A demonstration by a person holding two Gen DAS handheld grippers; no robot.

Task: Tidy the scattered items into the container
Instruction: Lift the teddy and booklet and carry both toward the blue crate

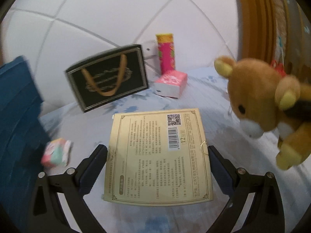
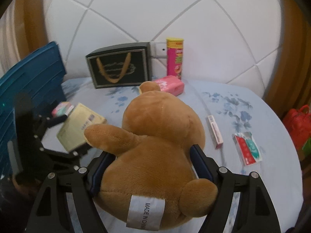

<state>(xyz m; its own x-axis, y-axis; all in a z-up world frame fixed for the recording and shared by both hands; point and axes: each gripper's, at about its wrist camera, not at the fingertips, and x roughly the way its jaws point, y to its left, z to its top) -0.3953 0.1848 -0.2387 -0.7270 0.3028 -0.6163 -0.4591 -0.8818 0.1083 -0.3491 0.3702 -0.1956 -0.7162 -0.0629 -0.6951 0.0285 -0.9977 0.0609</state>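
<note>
- The left gripper (image 1: pixel 157 151) had its jaws set wide and clamped on a flat yellow box (image 1: pixel 158 155), one finger pressed against each long edge, holding it above the bedsheet (image 1: pixel 194 101).
- The right gripper (image 2: pixel 151 161) was closed around the body of a brown teddy bear (image 2: pixel 155 136), lifted off the bed.
- The blue bin (image 2: pixel 33 77) stood to the left, with a small pastel packet (image 1: pixel 56 152) just beside it.

Dim indoor light, strong fisheye curvature, dark corners, blurred edges.
</note>
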